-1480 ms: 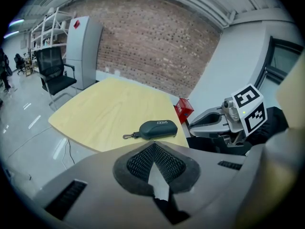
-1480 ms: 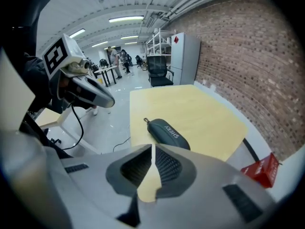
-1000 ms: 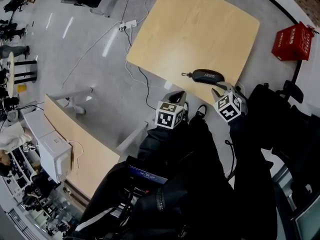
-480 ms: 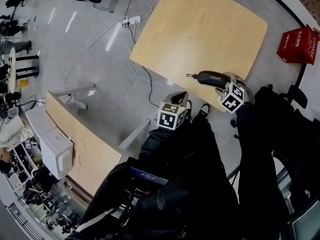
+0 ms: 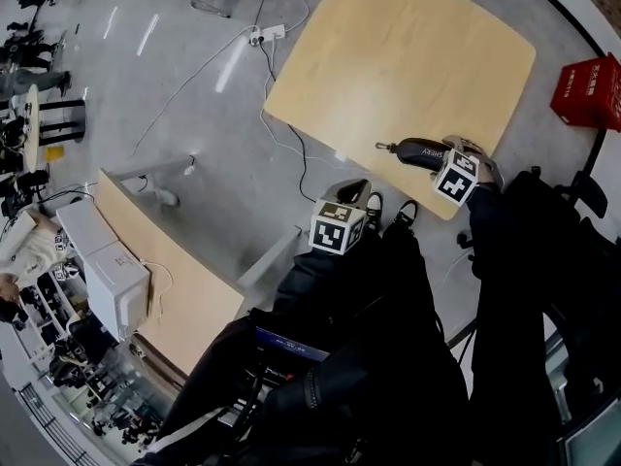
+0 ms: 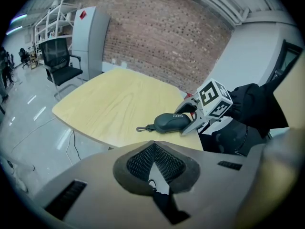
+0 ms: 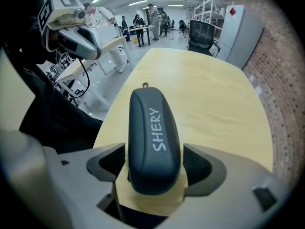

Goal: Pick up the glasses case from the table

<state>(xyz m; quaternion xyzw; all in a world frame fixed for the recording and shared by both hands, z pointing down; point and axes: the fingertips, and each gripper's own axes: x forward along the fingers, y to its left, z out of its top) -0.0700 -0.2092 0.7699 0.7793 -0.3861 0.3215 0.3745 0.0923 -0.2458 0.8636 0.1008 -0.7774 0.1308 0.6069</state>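
I am holding my right gripper (image 7: pixel 155 163) over the table (image 7: pixel 214 94), jaws just opening wide astride the glasses case (image 7: pixel 153 128), unclamped

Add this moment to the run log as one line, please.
phase: pre-grasp | right gripper: jaws just been opening, astride glasses case, not clamped | case: lying on table near its edge | left gripper: jaws together, empty

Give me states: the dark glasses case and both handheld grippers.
Dark grey oblong glasses case: closed, lying flat on the light wooden table, near its edge.
Right gripper: open, jaws have just been opening; they straddle the case and are not yet gripping it.
Left gripper: shut, empty, held off the table.
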